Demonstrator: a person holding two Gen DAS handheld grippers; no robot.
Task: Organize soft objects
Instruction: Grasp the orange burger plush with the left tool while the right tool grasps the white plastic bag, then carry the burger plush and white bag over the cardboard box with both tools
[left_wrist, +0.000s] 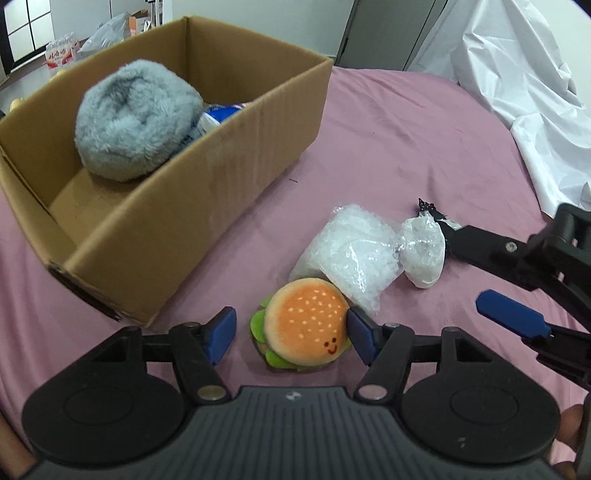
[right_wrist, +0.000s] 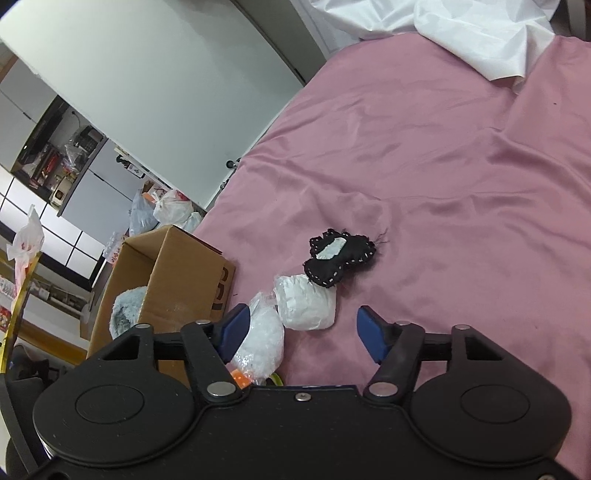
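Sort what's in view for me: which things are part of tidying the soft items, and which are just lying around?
Part of the job:
- burger plush, between the left gripper jaws
- large clear bag
- small white bundle, ahead of the right gripper
- black bow
- cardboard box
- grey fluffy toy, already boxed

Lying about:
- white sheet
- plastic bags on the floor

Soft even light, fisheye-warped edges

Pink bedsheet (right_wrist: 443, 166), white wall (right_wrist: 155, 92) — cluttered shelves (right_wrist: 55, 155)
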